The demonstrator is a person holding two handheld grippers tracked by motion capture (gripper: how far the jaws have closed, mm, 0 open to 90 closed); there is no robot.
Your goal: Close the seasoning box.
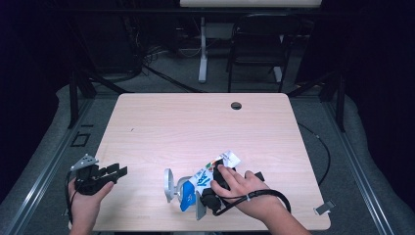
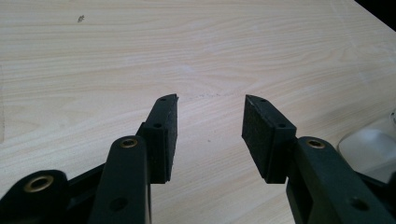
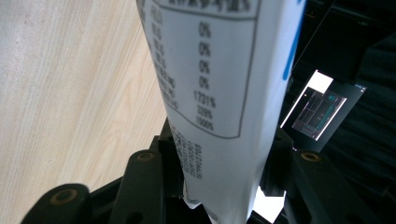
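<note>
From the high view, your right hand-held gripper [image 1: 208, 182] lies low over the near edge of the pale wood-grain counter [image 1: 195, 122], and its jaws are clamped on the white and blue printed foil pouch [image 1: 215, 169], which slants up and away from your hand toward the counter's middle. A round grey metal disc on a short stand [image 1: 169, 185] sits just beside the pouch's lower, blue end. Your left hand-held gripper [image 1: 115, 171] rests well apart at the counter's left edge, holding nothing. Keep it parked there until the pouch needs a second grip.

In the left gripper view, the left hand-held gripper [image 2: 210, 123] has its two black pads [image 2: 163, 135] spread wide with bare counter between them. A pale rounded shape shows at the right edge; what it is I cannot tell.

In the right gripper view, the pouch [image 3: 215, 93] rises straight up between the jaws of the right hand-held gripper [image 3: 222, 163], its white back panel of printed figures facing the camera. The pads press it from both sides near its bottom seam. That is a low hold on a limp thing, so I would judge it likely to flop. Move it slowly, keep it upright, and squeeze only enough to stop it sliding.
</note>
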